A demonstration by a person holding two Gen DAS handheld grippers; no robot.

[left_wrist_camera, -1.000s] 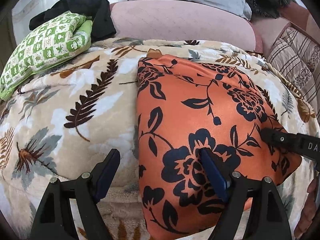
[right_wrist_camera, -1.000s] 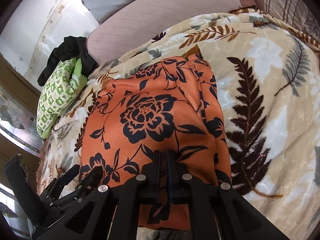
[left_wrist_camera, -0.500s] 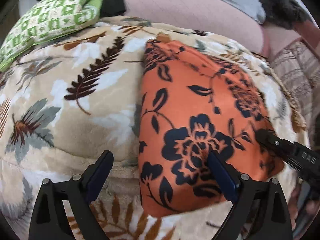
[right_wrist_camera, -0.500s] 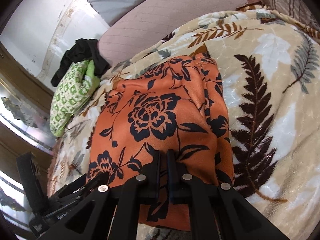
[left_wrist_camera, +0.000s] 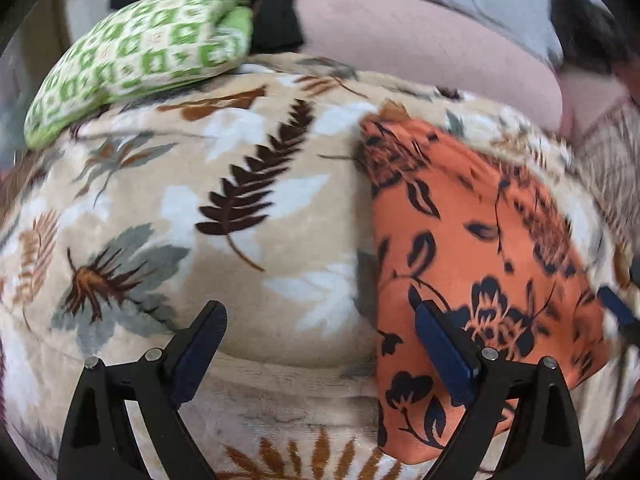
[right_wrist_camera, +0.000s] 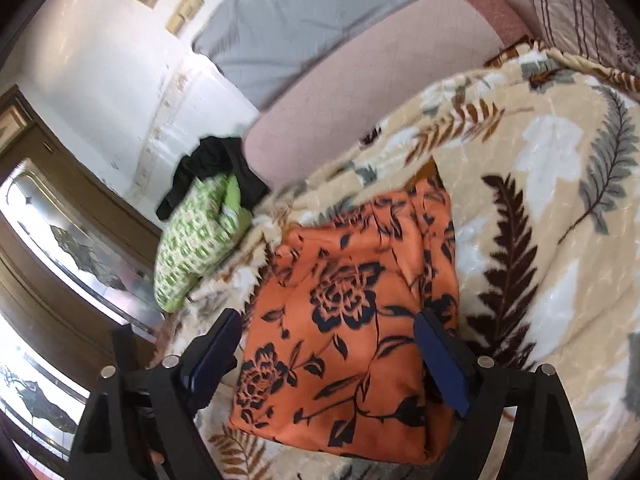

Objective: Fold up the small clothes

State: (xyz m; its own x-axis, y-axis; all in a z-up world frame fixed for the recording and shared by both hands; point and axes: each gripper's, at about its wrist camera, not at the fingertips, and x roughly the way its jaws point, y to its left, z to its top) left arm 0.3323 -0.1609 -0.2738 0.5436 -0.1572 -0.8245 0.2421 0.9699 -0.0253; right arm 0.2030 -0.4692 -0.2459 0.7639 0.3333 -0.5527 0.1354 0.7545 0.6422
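Observation:
An orange garment with black flowers lies folded flat on a leaf-patterned blanket. It also shows in the right wrist view. My left gripper is open and empty, above the garment's left edge, its right finger over the cloth. My right gripper is open and empty, just above the garment's near end. One of its blue fingertips shows at the right edge of the left wrist view.
A folded green-and-white patterned cloth and a black garment lie at the far left of the bed, also in the right wrist view. Pink and grey pillows lie behind. A striped cushion is far right.
My right gripper has opened and let go of the orange garment, then lifted back. My left gripper has drifted left and stays open. The garment lies still.

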